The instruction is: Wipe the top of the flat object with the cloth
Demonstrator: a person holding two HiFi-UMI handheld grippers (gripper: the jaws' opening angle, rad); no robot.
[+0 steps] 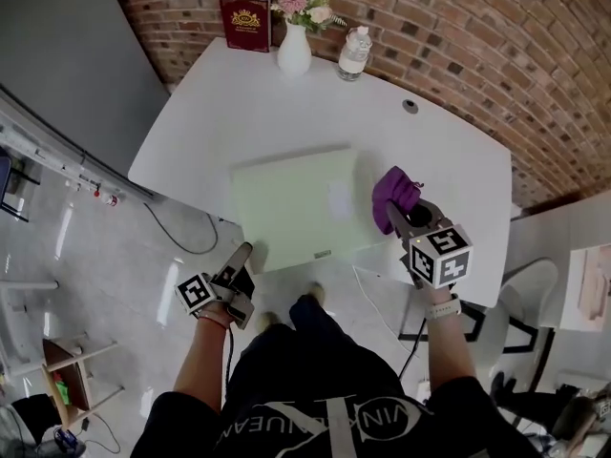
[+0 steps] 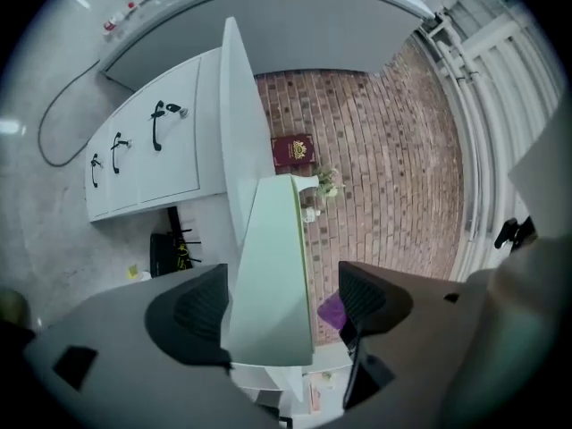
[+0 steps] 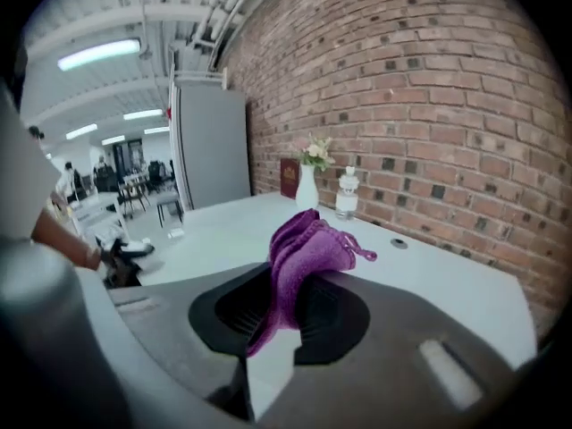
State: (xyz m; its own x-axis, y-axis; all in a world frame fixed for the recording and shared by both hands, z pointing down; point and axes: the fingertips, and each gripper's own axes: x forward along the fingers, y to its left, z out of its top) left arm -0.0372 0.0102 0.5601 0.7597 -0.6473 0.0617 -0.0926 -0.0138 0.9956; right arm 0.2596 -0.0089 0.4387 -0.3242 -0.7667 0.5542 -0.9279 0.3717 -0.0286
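Clamping cloth (image 1: 391, 197) in right gripper (image 1: 409, 216), poised by right edge of flat object (image 1: 296, 208) on table (image 1: 449, 151). Straddling near-left edge with left gripper (image 1: 244, 254), jaws wide apart, pads clear. Apparently between strokes: lower cloth onto top, sweep leftward.

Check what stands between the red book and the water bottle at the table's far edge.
A white vase holding flowers stands between the red book and the water bottle, as the head view shows.
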